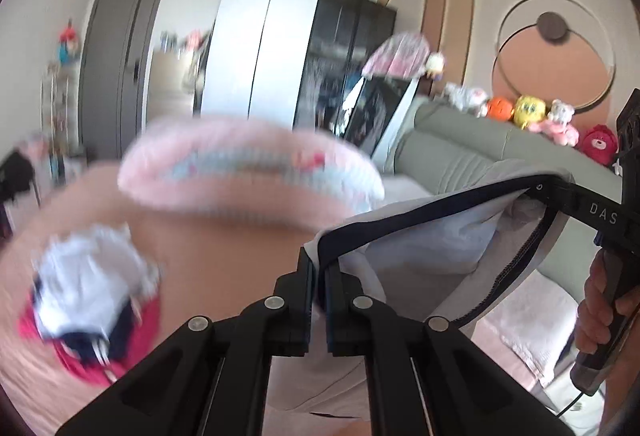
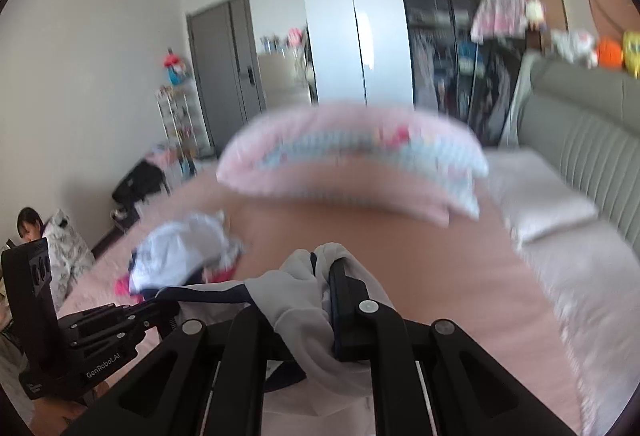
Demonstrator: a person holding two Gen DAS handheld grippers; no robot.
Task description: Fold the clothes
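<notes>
Left wrist view: left gripper point(image 1: 319, 276) fingers clamp the white garment's point(image 1: 424, 232) navy hem; right gripper point(image 2: 320, 276) likewise.

1. Bed point(image 2: 400, 268): landmark, below my grippers.
2. Garment point(image 1: 420, 244) above bed, stretched between left gripper point(image 1: 319, 276) and right gripper point(image 2: 320, 276).
3. Clothes pile point(image 2: 180, 260) on bed, left.
4. Folded quilt point(image 2: 352, 160) on bed's far side.
5. Headboard point(image 2: 580, 124) right of bed.
</notes>
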